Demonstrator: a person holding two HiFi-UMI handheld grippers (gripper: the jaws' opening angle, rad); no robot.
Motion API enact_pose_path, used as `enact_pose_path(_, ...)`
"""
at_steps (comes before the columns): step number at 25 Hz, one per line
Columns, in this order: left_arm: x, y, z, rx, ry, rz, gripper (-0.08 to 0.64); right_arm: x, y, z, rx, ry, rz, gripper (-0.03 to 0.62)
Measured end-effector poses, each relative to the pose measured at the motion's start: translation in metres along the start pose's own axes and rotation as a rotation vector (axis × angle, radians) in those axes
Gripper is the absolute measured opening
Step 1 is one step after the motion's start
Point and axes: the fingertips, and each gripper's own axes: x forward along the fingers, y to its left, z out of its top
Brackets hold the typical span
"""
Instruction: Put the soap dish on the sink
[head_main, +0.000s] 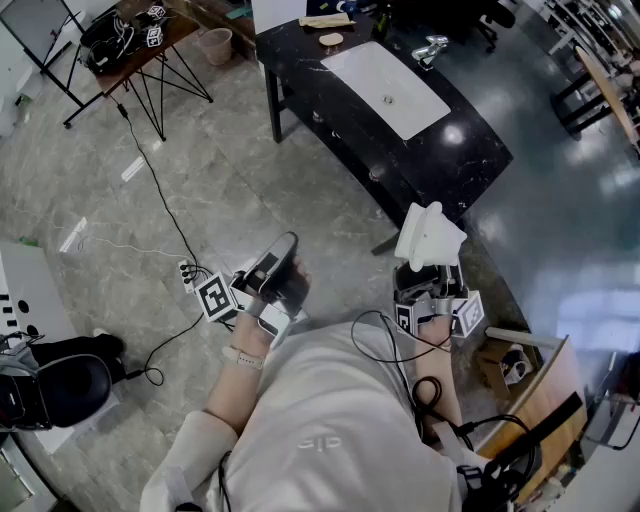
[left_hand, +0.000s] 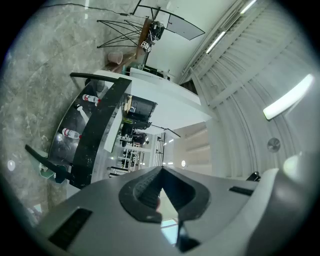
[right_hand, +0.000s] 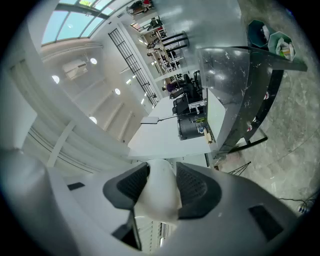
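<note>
My right gripper (head_main: 432, 270) is shut on a white soap dish (head_main: 428, 237), held up above the floor near the front corner of the black marble counter (head_main: 400, 150). In the right gripper view the white soap dish (right_hand: 160, 192) is pinched between both dark pads (right_hand: 131, 186). The white sink basin (head_main: 385, 88) is set into the counter top, with a chrome tap (head_main: 430, 48) beyond it. My left gripper (head_main: 283, 252) is shut and holds nothing; in its own view the left gripper (left_hand: 161, 186) has its pads together. The counter (left_hand: 95, 135) shows far off in that view.
A small folding table (head_main: 140, 35) with gear stands at the back left, a cable (head_main: 160, 200) runs over the marble floor to a power strip (head_main: 188, 270). A wooden crate (head_main: 530, 380) lies at right. A wooden tray (head_main: 326, 20) and a round item (head_main: 331, 40) sit on the counter.
</note>
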Motion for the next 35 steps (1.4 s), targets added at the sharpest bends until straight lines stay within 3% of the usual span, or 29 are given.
enact_pose_path(10, -0.03, -0.007, 0.019, 0.004, -0.046, 0.003, 0.006, 0.002, -0.004, -0.007, -0.014, -0.004, -0.009, 0.19)
enact_pose_path(17, -0.02, -0.002, 0.071, 0.013, -0.075, 0.011, 0.006, 0.046, -0.033, -0.009, -0.006, -0.001, -0.017, 0.19)
enact_pose_path(26, 0.043, 0.034, 0.132, 0.009, -0.061, 0.074, 0.006, 0.117, -0.088, 0.021, 0.036, -0.031, -0.045, 0.19)
enact_pose_path(35, 0.167, 0.068, 0.195, 0.025, -0.055, 0.113, 0.006, 0.216, -0.132, 0.098, 0.065, -0.067, -0.071, 0.19)
